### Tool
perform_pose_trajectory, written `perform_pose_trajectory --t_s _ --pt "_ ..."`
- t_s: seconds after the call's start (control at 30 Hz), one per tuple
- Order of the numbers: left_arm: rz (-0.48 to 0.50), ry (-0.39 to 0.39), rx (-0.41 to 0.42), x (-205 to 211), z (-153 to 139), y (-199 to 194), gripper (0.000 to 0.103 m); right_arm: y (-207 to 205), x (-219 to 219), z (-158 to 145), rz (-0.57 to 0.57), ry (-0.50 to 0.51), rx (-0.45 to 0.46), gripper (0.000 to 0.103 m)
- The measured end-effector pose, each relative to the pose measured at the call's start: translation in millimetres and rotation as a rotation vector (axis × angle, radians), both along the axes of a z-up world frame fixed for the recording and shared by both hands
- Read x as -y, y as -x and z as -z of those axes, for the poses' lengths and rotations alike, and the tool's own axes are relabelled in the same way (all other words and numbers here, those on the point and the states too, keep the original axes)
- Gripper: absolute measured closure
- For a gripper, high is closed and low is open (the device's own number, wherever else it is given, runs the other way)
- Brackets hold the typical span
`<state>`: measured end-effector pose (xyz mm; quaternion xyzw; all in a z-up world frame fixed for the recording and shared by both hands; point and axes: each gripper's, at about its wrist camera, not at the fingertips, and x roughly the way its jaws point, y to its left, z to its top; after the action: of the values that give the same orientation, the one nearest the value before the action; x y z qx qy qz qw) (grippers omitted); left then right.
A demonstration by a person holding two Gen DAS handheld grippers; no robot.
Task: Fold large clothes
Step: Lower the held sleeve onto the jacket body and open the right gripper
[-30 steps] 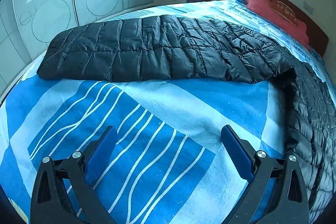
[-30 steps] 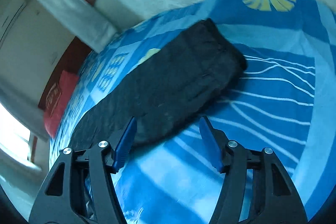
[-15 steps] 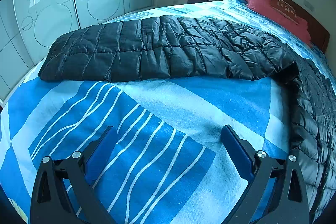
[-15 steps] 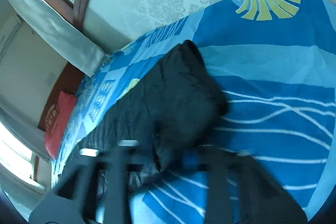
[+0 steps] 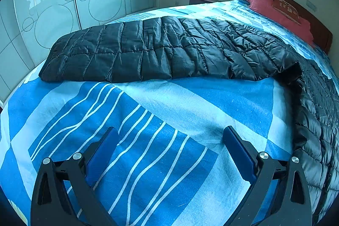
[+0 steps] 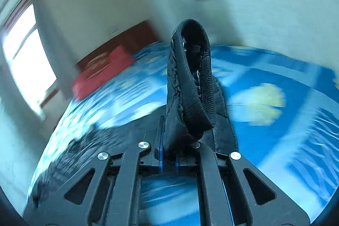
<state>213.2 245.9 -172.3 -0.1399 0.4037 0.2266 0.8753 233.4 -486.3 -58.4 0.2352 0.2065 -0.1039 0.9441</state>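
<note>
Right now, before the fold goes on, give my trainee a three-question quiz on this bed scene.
1. True or false: the left claw is shut on the black quilted jacket.
2. What is clamped in the right claw? A) the red pillow B) the jacket's sleeve cuff C) the curtain
3. Fill in: the left claw hovers over the blue striped ____.

Key:
1. False: its jaws stand wide apart, holding nothing.
2. B: the sleeve cuff stands up from the shut jaws.
3. Bedsheet. The red pillow lies by the headboard.

Black quilted jacket (image 5: 161, 50) lies flat, cuff (image 6: 193, 82) raised.
</note>
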Motion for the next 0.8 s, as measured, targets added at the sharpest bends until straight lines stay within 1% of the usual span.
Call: perform_pose_trajectory --t_s 0.07,0.17,0.2,0.27,0.47,0.6,0.77,0.8 --pt "0.0 0.001 0.004 -0.3 0.3 0.0 0.005 -19.6 -36.4 -4.5 -0.068 0.01 -0.007 0.096" --pt "0.0 -0.003 0.005 -0.1 0.2 1.0 0.005 -58.4 -109.1 -7.5 -0.19 0.049 -0.035 0.096" --pt "-0.001 -0.004 0.004 0.5 0.2 2.2 0.005 -66.3 -126.6 -6.7 -0.218 0.06 -0.043 0.096" --pt "-0.001 -0.005 0.007 -0.1 0.6 2.3 0.005 -86.2 -174.1 -1.4 -0.293 0.077 -0.066 0.096" --pt "0.0 -0.006 0.014 -0.2 1.0 3.2 0.005 -123.2 -287.5 19.1 -0.453 0.113 -0.129 0.096" --pt "0.0 -0.005 0.019 -0.9 2.1 3.6 0.005 -142.5 -343.6 36.3 -0.527 0.131 -0.176 0.096" --pt "0.0 -0.008 0.022 0.6 2.4 4.3 0.005 -168.9 -386.2 59.6 -0.579 0.139 -0.236 0.096" --pt "0.0 -0.007 0.022 0.7 2.2 4.2 0.005 -169.9 -388.6 65.8 -0.585 0.138 -0.249 0.096"
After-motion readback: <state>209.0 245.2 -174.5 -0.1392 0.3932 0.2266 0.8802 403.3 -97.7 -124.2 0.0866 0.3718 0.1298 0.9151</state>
